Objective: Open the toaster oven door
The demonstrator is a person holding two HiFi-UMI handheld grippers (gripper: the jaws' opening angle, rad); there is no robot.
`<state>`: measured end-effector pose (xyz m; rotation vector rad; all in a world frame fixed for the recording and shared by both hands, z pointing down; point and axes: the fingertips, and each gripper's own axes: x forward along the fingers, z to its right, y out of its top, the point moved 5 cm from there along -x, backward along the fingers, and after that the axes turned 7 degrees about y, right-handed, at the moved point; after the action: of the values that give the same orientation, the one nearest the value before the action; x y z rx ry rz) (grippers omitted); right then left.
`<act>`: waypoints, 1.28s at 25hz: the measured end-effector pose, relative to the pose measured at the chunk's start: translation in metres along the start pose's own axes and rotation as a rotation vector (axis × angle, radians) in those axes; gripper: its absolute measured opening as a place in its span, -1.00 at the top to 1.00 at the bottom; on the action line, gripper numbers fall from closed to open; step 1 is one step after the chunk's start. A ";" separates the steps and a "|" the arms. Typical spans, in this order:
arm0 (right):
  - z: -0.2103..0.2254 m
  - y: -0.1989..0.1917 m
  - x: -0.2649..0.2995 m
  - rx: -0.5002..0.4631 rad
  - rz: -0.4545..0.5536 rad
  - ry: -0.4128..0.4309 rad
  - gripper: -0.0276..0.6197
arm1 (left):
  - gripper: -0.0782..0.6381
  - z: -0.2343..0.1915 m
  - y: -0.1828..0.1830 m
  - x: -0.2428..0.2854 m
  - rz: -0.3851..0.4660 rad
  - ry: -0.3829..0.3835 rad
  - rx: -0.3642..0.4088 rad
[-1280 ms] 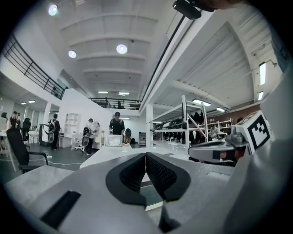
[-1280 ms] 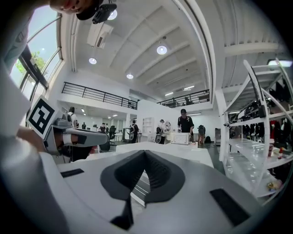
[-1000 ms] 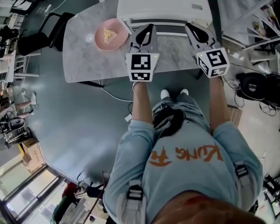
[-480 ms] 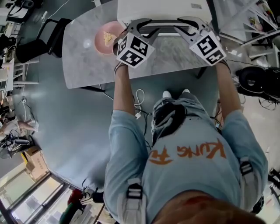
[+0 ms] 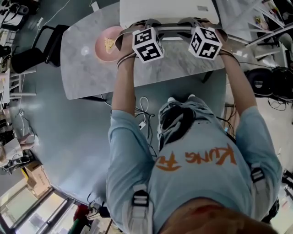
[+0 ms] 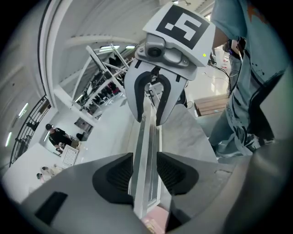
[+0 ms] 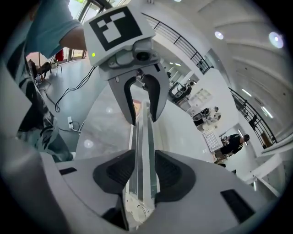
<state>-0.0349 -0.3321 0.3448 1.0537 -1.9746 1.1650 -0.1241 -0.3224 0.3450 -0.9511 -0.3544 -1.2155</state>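
- Left gripper (image 6: 145,176): released. Its pads are set either side of the handle (image 6: 147,137), close beside it and not clamped.
- Right gripper (image 7: 144,173): jaws opening. The same handle is straddled further toward 3 o'clock along the bar, and no clamp is seen.
- Handle: a silver bar across the front of the toaster oven (image 5: 167,10), which is stood at 12 o'clock on the table (image 5: 87,73).
- Step, as judged: both pairs are to be closed evenly on the bar. It is then to be drawn toward 6 o'clock in an arc, with the grippers kept level.
- Room: bare tabletop is found at 6 o'clock of the door and is judged enough for it to drop.
- Plate (image 5: 106,45): placed near, at 9 o'clock of the left gripper, and to be avoided.
- Table edge, 6 o'clock: the oven may be dragged toward it if the door sticks.
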 end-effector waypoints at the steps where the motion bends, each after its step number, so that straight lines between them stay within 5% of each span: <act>1: 0.000 -0.001 0.005 -0.011 -0.027 0.015 0.49 | 0.36 0.000 -0.001 0.002 -0.013 -0.017 0.014; 10: -0.002 -0.005 0.030 -0.066 -0.144 0.112 0.52 | 0.36 0.007 -0.009 0.021 -0.091 -0.105 0.086; 24: -0.018 -0.006 0.031 -0.090 -0.152 0.041 0.63 | 0.37 0.025 -0.009 0.020 -0.071 -0.049 0.068; 32: -0.052 -0.005 0.034 -0.133 -0.138 -0.039 0.64 | 0.37 0.059 -0.015 0.014 -0.071 0.020 0.166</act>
<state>-0.0423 -0.2983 0.3966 1.1308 -1.9468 0.9338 -0.1187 -0.2860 0.3961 -0.7886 -0.4693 -1.2391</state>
